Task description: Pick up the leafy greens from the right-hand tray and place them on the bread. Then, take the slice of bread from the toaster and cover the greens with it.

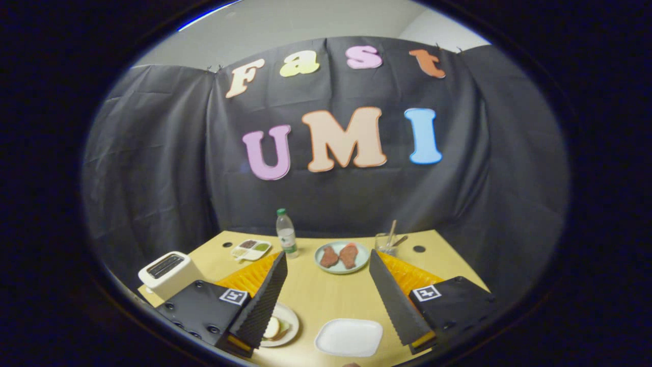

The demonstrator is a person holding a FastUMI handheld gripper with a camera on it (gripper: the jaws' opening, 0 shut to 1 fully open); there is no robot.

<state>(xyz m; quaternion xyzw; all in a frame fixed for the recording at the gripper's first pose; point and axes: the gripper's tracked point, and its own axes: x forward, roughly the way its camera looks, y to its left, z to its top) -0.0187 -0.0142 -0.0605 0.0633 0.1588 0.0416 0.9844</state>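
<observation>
My gripper [327, 253] hangs open above the wooden table [326, 295], with nothing between its fingers. A white toaster [165, 272] stands at the table's left corner, just beyond the left finger's base; its slots look dark and I cannot tell what is in them. A round plate [291, 334] lies beside the left finger, which hides part of it. On it is a slice of bread [271, 328] with something pale green [283, 326] at its edge. A white rectangular tray [349, 337] lies low between the fingers and its surface looks bare.
Beyond the fingertips are a pale plate [362, 260] with two brown meat pieces, a water bottle [286, 233], a small compartment tray [251, 250] and a glass [385, 243] holding utensils. The black cloth wall stands behind the table.
</observation>
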